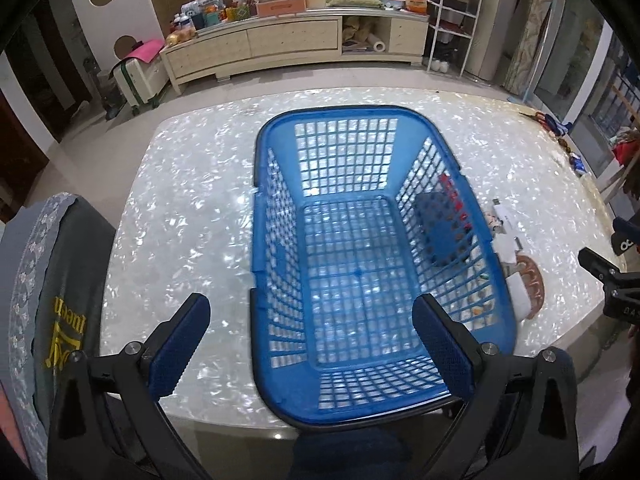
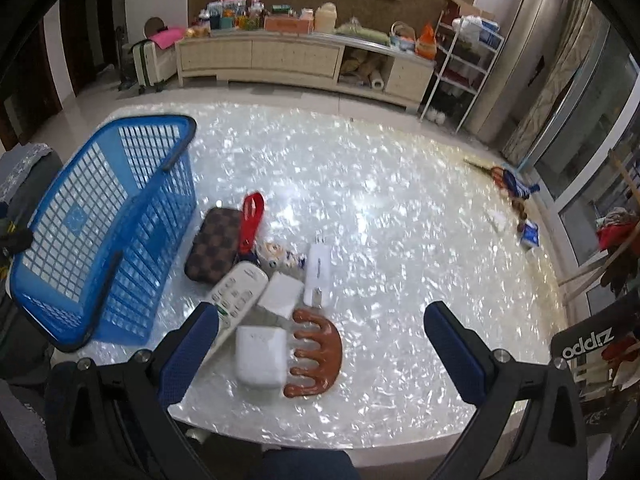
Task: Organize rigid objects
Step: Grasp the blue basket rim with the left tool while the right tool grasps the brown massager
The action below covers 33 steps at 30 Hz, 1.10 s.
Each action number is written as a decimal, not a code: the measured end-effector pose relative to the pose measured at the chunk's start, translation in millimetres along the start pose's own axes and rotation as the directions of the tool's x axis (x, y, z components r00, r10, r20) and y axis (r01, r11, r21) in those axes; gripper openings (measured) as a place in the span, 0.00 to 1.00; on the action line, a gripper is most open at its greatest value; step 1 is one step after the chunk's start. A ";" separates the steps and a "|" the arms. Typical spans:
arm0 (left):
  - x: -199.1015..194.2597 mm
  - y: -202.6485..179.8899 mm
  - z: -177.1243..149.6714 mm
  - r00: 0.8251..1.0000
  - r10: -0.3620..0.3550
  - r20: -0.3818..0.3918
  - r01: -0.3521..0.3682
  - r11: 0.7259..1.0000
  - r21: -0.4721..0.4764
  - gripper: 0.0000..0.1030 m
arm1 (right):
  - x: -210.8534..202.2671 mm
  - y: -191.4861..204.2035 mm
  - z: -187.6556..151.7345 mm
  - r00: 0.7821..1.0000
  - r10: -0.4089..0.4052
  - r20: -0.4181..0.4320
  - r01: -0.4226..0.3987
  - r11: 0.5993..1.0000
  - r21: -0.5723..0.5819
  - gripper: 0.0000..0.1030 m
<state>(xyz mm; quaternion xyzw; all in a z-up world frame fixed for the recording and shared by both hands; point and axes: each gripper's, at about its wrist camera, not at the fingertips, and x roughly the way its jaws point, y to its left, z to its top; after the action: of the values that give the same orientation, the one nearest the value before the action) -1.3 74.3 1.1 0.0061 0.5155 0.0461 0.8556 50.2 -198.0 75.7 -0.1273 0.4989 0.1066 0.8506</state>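
Observation:
A blue lattice basket [image 1: 276, 224] stands empty on the pearly white table [image 1: 180, 208]; it also shows in the right wrist view [image 2: 100, 216] at the left. My left gripper [image 1: 312, 344] is open above the basket's near end. My right gripper [image 2: 320, 348] is open and empty above the table's near edge. Beside the basket lie a brown checkered wallet [image 2: 214, 244], a red opener [image 2: 252, 220], a white remote [image 2: 236, 292], a white box [image 2: 260, 358], a brown wooden comb [image 2: 320, 352], a white charger [image 2: 318, 274], a small white pad [image 2: 280, 294] and a small figurine [image 2: 280, 258].
Scissors and small packets [image 2: 516, 190] lie at the table's far right edge. A chair with grey cloth [image 1: 44, 280] stands left of the table. A cluttered long cabinet [image 2: 296, 56] and a white rack [image 2: 460, 64] stand across the floor behind.

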 end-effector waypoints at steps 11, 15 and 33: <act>28.9 15.9 1.6 0.991 0.011 -0.130 -0.004 0.999 0.048 0.75 | 30.7 -8.5 -10.7 0.988 0.064 -0.142 -0.069 0.997 -0.026 1.00; 42.8 23.8 2.0 0.983 -0.002 -0.183 0.008 0.999 0.034 0.63 | 41.5 -17.9 -15.5 0.982 0.064 -0.176 -0.067 0.998 -0.009 1.00; 94.0 37.3 -0.5 0.951 -0.076 -0.301 0.071 0.997 -0.029 0.18 | 111.9 -23.7 -33.5 0.935 0.039 -0.353 -0.050 0.998 -0.023 1.00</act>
<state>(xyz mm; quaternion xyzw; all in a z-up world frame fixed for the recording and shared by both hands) 39.2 119.4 -79.8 -0.0280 0.6396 0.0193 0.7680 83.7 -225.1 -35.4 -0.1465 0.6442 0.1091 0.7428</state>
